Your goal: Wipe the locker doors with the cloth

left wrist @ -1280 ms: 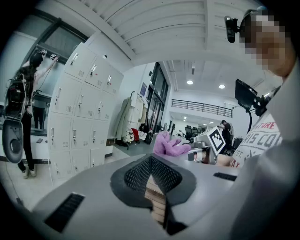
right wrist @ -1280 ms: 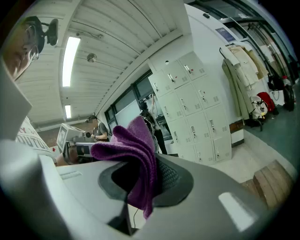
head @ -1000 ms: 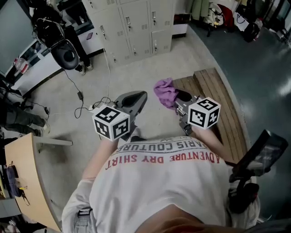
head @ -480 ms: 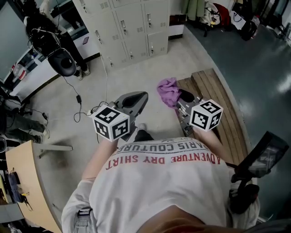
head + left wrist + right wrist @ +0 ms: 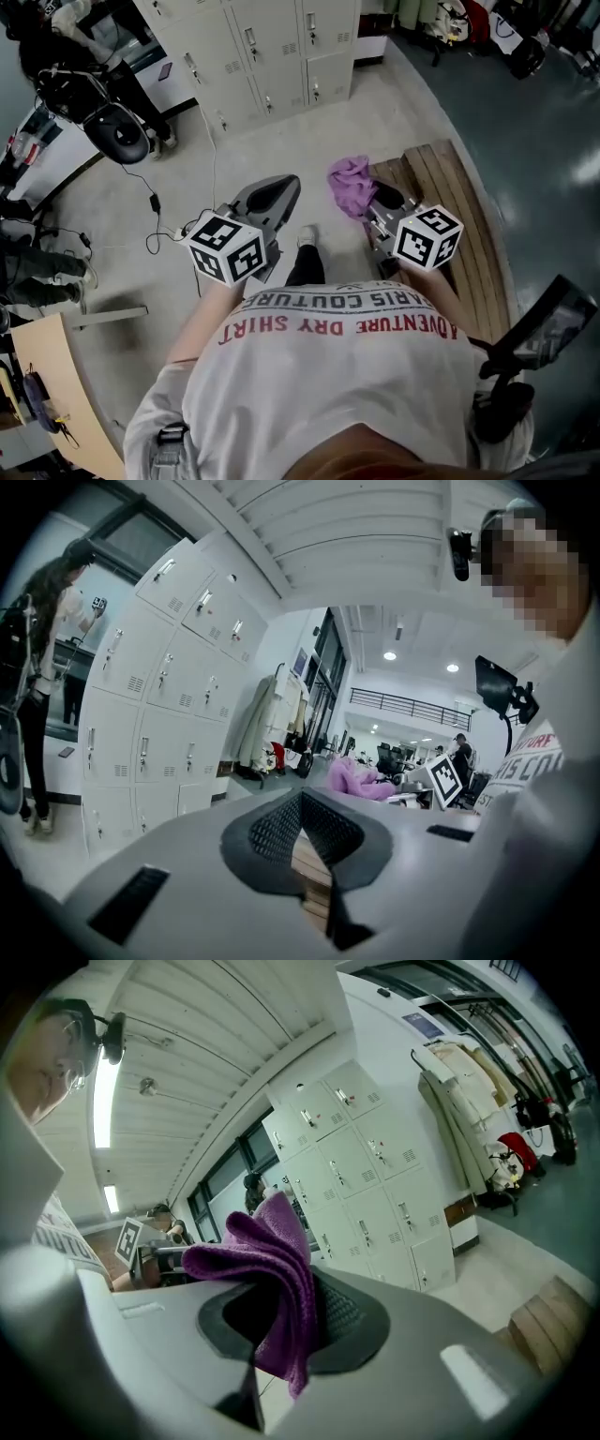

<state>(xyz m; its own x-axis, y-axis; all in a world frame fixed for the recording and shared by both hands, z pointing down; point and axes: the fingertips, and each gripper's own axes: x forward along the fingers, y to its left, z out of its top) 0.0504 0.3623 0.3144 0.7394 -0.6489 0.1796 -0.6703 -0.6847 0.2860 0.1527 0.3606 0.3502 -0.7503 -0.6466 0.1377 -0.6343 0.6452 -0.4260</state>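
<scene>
A purple cloth [image 5: 352, 186] [image 5: 272, 1274] is pinched in my right gripper [image 5: 373, 199] [image 5: 281, 1330], whose jaws are shut on it; folds of it stick up above the jaws. My left gripper [image 5: 272, 195] [image 5: 302, 841] is shut with nothing in it and held at the same height, to the left. The cream lockers [image 5: 272, 52] [image 5: 159, 724] [image 5: 375, 1185] stand across the floor ahead, their doors closed, well apart from both grippers. The cloth also shows in the left gripper view [image 5: 352, 780].
A wooden bench [image 5: 450, 216] runs along my right. Cables [image 5: 155, 211] and a black stand [image 5: 108, 122] lie on the floor at the left, with a desk edge [image 5: 47, 375] nearer. A person [image 5: 42, 667] stands left of the lockers. Bags [image 5: 469, 23] lie at the far right.
The lockers have come closer in the head view as I walk forward; a shoe now shows between the grippers. Both grippers hold their pose, the cloth still gripped.
</scene>
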